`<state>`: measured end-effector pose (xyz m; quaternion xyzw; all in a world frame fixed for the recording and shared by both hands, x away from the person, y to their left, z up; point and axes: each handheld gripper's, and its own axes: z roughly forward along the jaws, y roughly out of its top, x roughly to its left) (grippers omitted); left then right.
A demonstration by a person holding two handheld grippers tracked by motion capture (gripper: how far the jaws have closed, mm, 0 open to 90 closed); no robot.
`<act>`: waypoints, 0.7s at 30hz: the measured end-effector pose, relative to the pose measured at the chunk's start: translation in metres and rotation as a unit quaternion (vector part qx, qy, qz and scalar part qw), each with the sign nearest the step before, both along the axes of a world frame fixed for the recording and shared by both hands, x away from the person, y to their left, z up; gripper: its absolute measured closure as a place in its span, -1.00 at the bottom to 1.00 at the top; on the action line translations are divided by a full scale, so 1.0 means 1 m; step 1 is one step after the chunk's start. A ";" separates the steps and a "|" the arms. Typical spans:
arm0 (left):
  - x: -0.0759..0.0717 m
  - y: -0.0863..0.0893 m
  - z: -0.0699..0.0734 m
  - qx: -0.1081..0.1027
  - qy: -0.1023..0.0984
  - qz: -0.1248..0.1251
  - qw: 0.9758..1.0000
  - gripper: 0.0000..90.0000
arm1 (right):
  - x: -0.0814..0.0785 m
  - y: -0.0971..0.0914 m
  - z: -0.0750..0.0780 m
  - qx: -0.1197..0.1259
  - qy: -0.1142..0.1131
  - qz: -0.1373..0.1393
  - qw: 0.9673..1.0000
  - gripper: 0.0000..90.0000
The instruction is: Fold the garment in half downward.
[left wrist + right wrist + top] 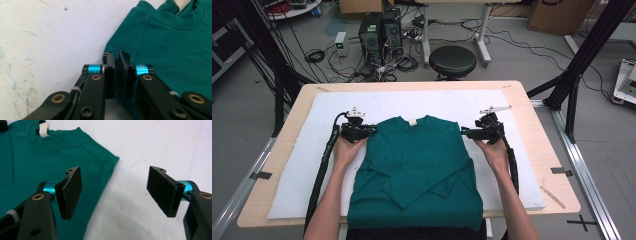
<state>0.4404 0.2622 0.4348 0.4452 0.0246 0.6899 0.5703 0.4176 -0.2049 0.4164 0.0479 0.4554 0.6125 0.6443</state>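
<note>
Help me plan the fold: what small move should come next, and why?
Probably bring the right tool onto the shirt's shoulder edge and close it. Its jaws stand open with nothing between them, while the left tool looks shut at the opposite shoulder edge.

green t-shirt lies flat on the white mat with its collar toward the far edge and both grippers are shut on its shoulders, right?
Not quite: the left gripper is shut at the green t-shirt's shoulder edge, but the right gripper is open, as the right gripper view shows, its jaws wide apart above the shoulder corner. The shirt does lie flat on the white mat, collar far.
</note>
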 end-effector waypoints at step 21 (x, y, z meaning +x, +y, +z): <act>0.000 0.000 0.000 0.000 0.001 -0.002 1.000 0.88 | 0.025 0.044 0.052 -0.027 0.043 -0.069 0.996 -0.04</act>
